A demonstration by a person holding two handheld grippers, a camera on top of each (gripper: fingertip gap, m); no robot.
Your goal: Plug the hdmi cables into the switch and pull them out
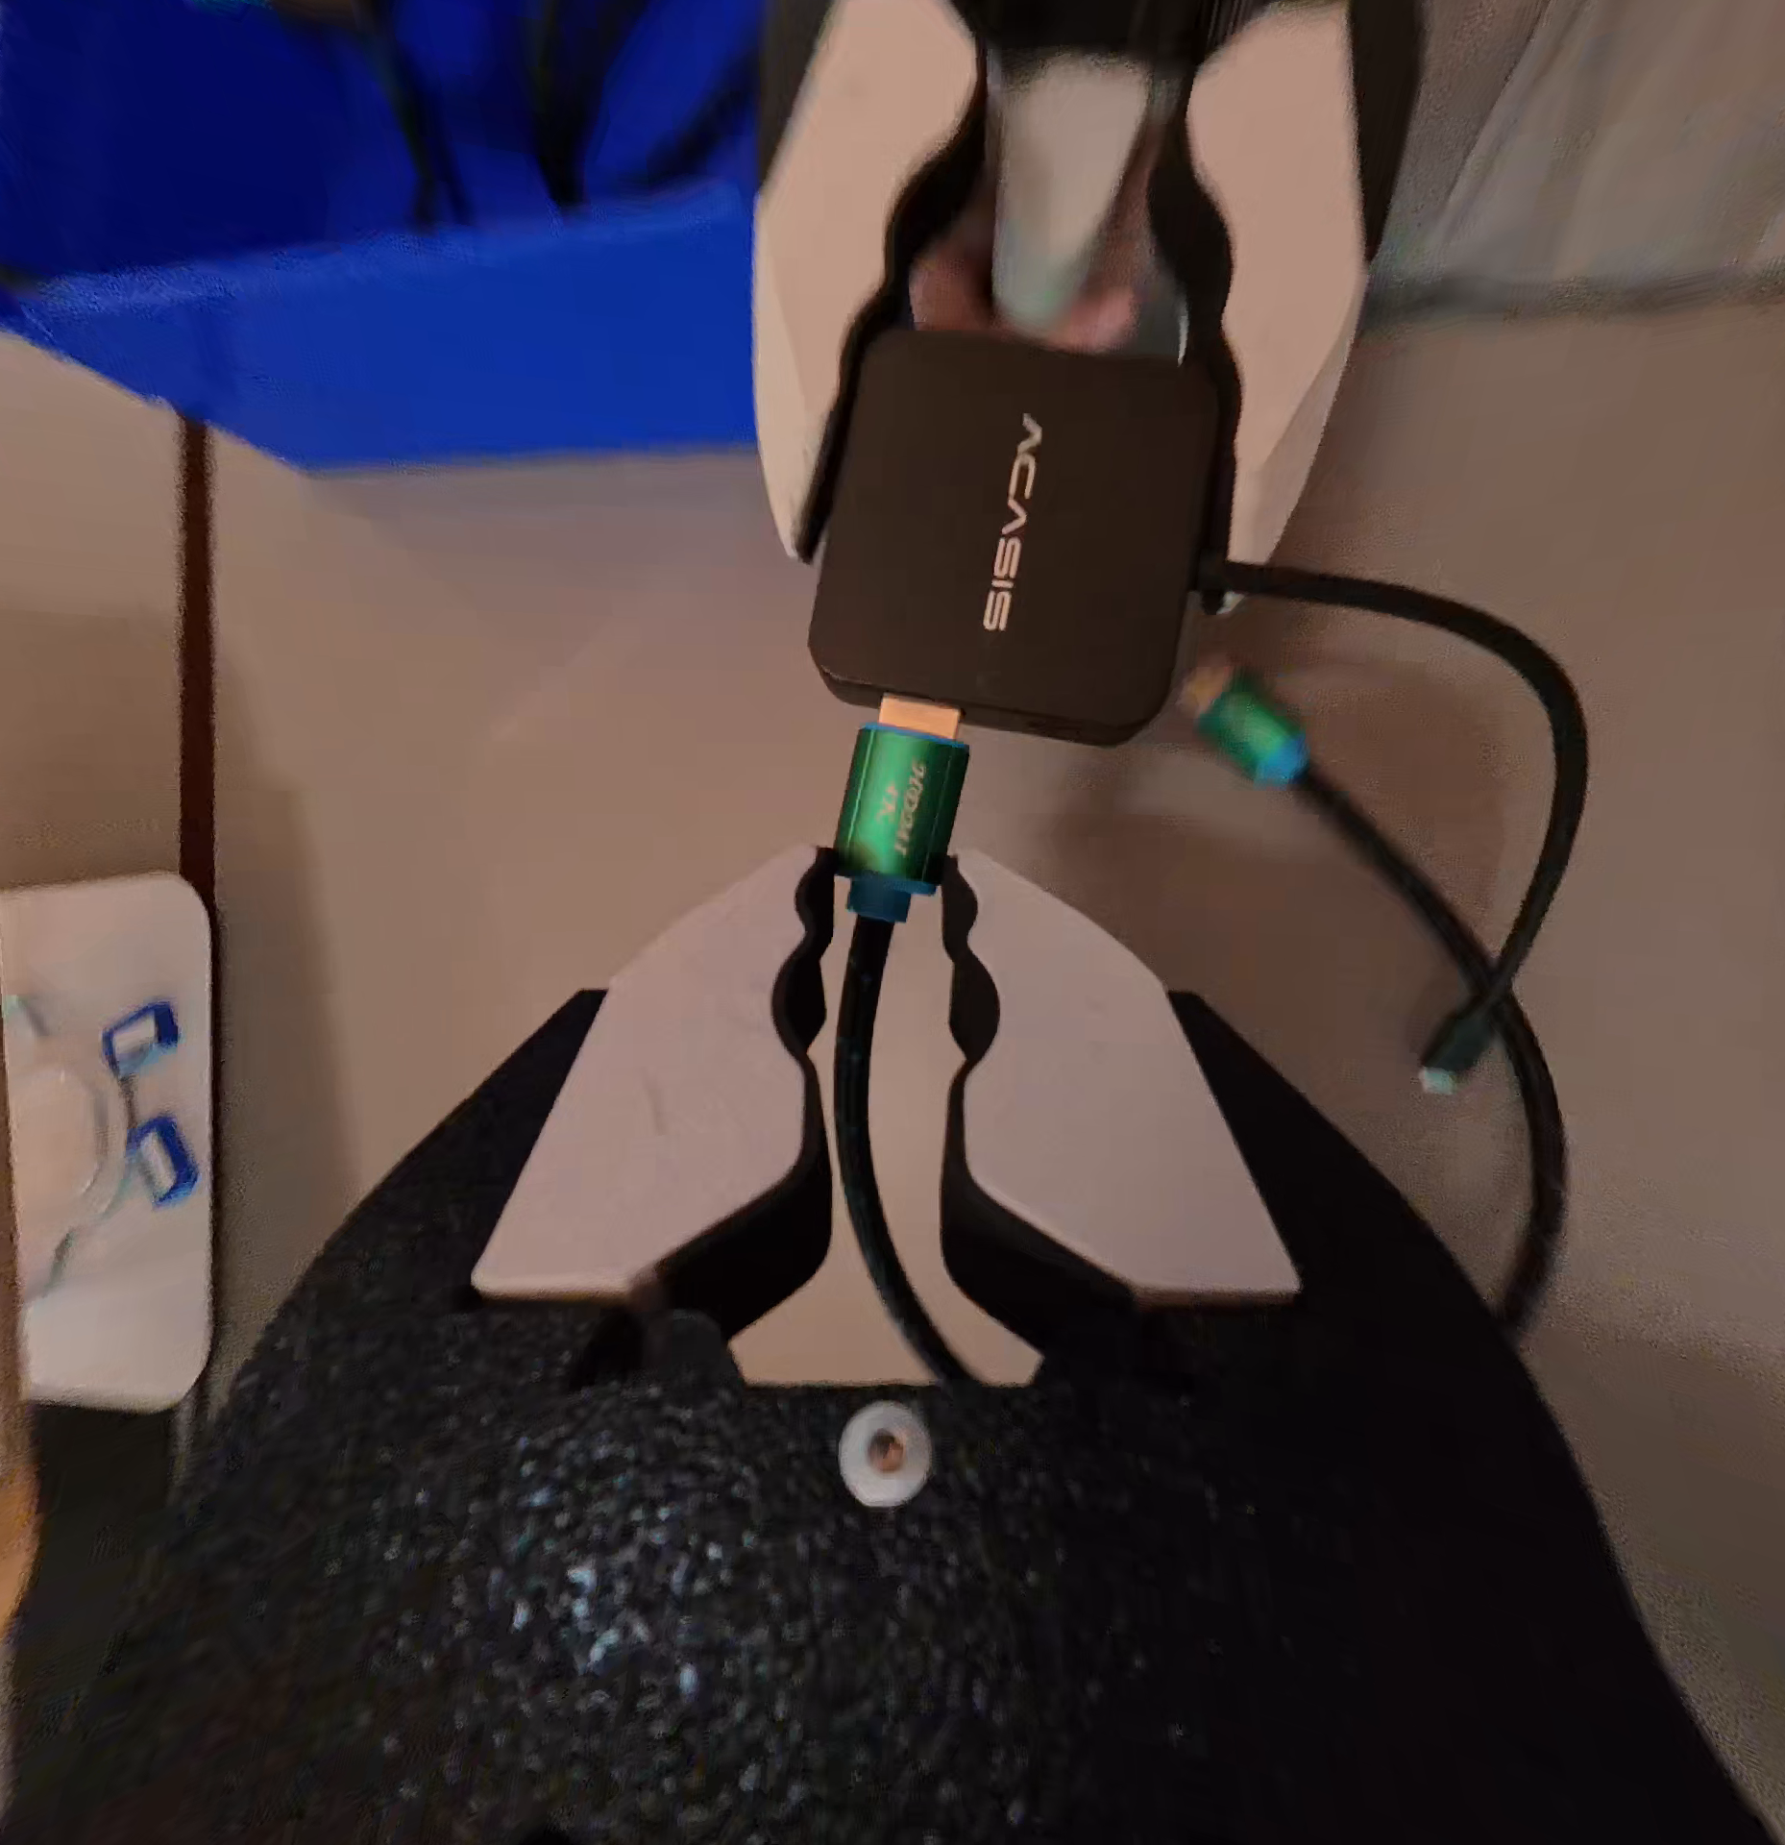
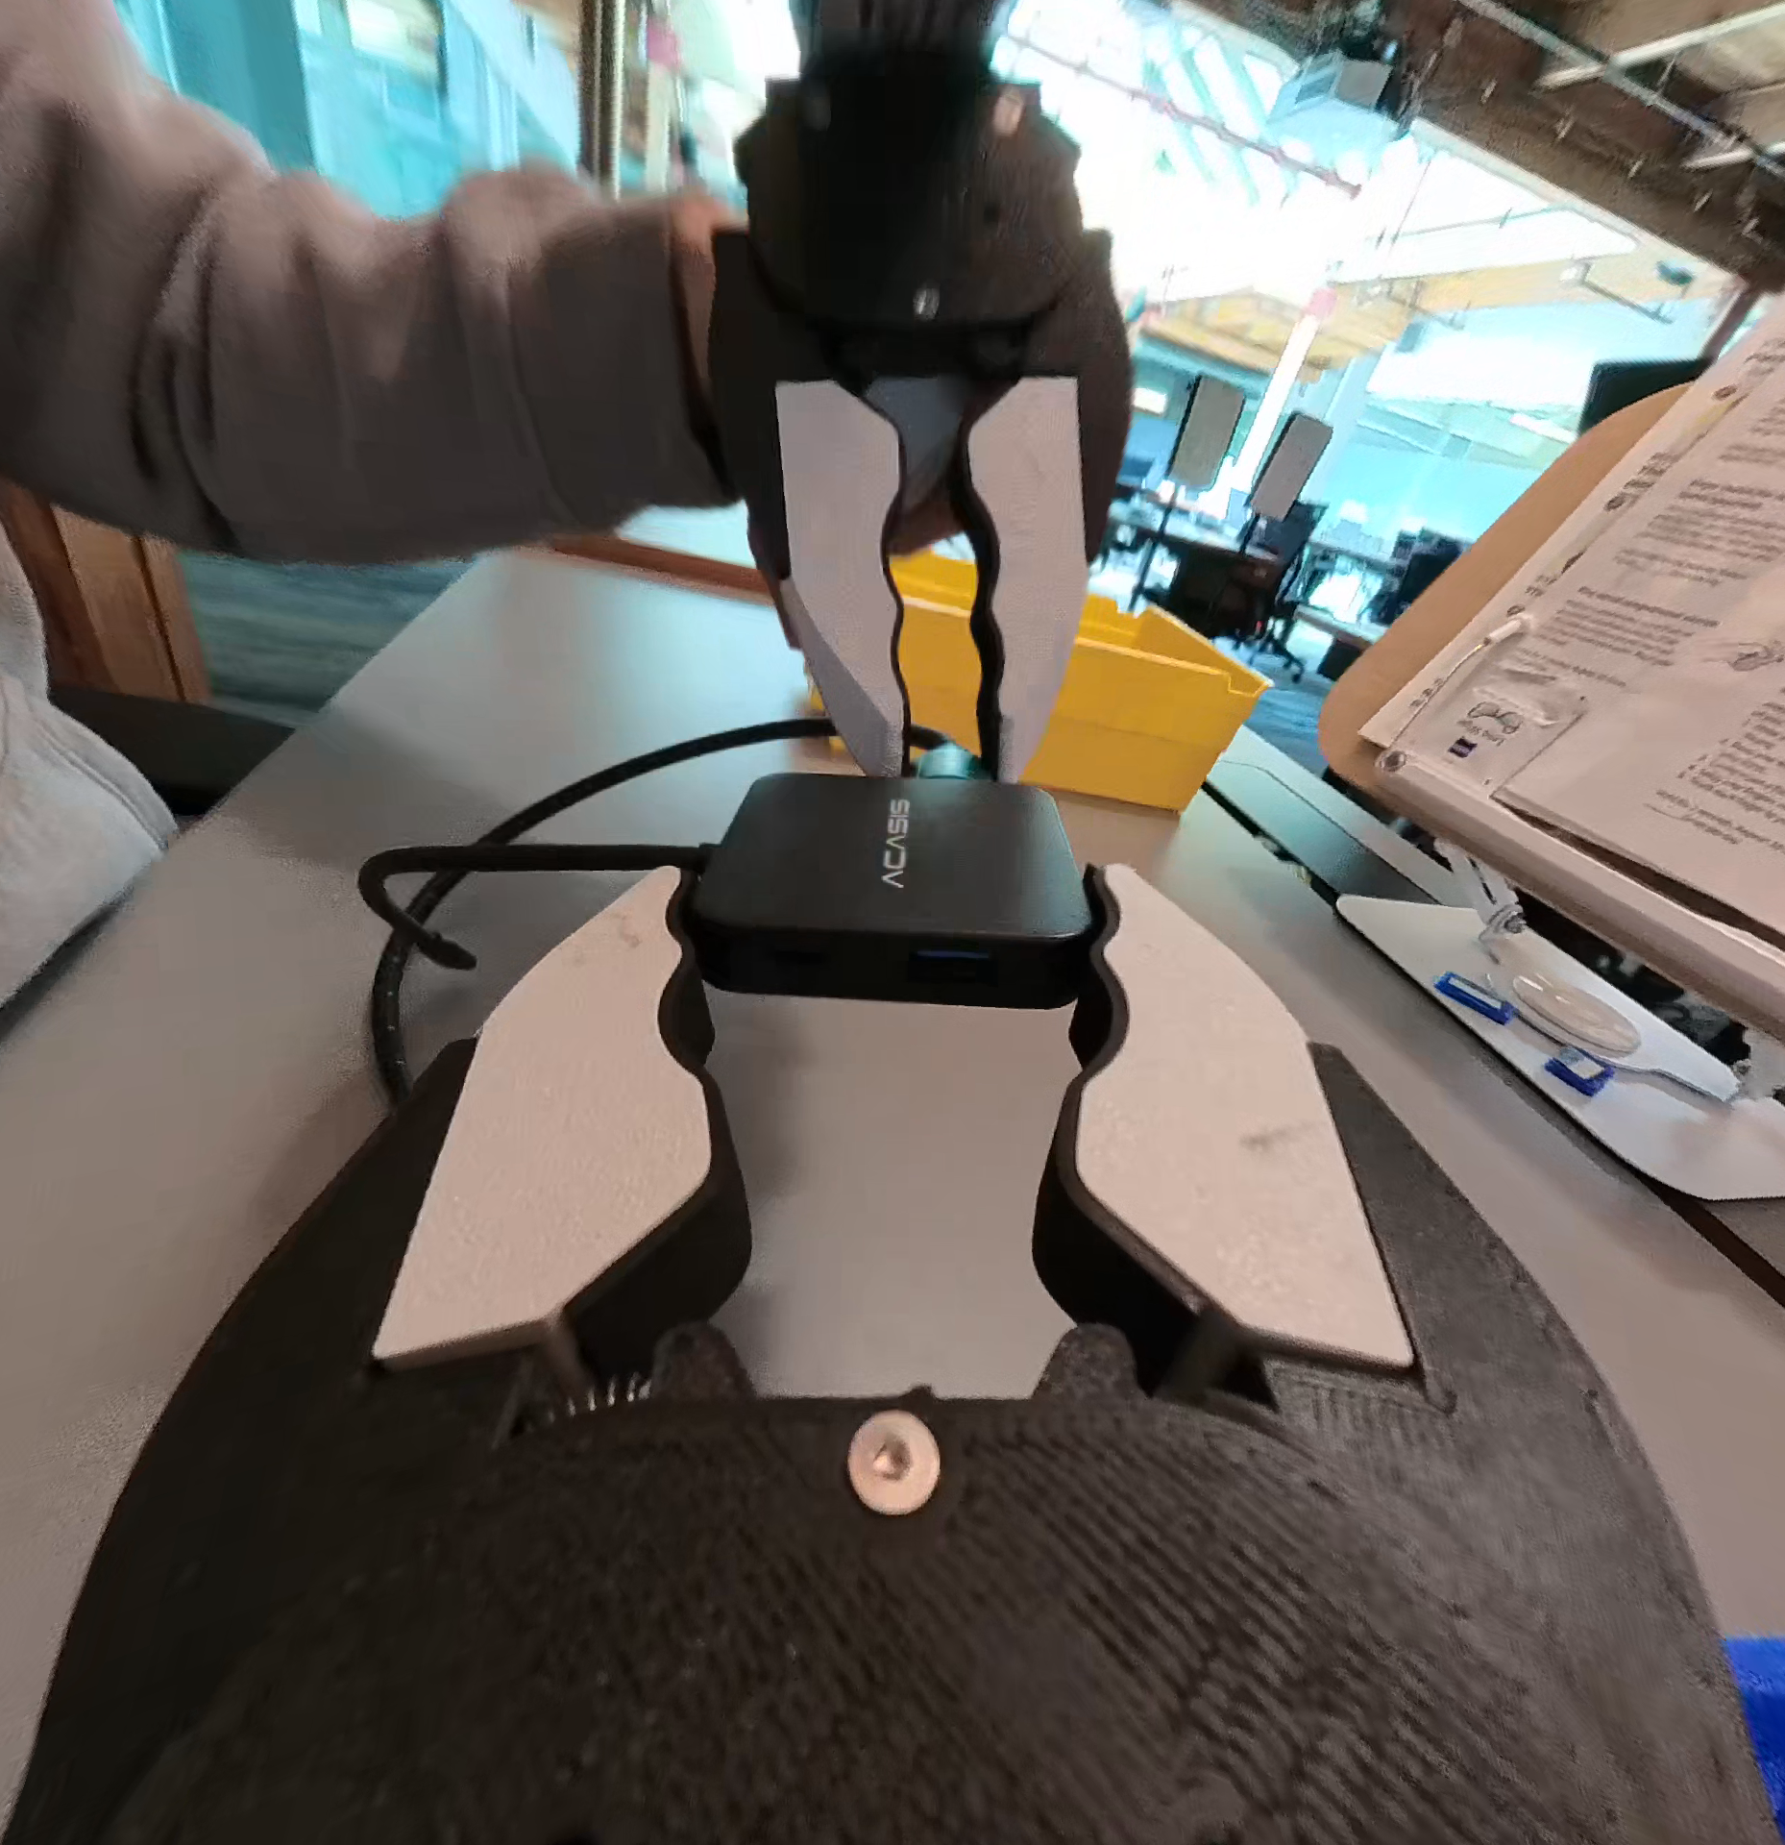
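The black square switch [image 1: 1008, 539] lies on the table, clamped at its sides by my right gripper [image 2: 893, 899], whose white fingers [image 1: 839, 250] show at the top of the left wrist view. My left gripper [image 1: 893, 869] is shut on a green HDMI plug [image 1: 893, 799]. The plug's gold tip sits partly inside a port on the switch's edge, and its black cable runs back between my fingers. A second green HDMI plug [image 1: 1248, 734] lies loose on the table beside the switch. In the right wrist view the left gripper [image 2: 948, 769] stands just behind the switch [image 2: 889, 859].
The switch's own black cable [image 1: 1527, 799] loops right and ends in a small connector [image 1: 1442, 1068]. A blue bin [image 1: 369, 300] stands behind, a yellow bin [image 2: 1118, 699] across the table. A white card with blue clips [image 2: 1567, 1078] and a clipboard of papers [image 2: 1617, 649] lie at the side.
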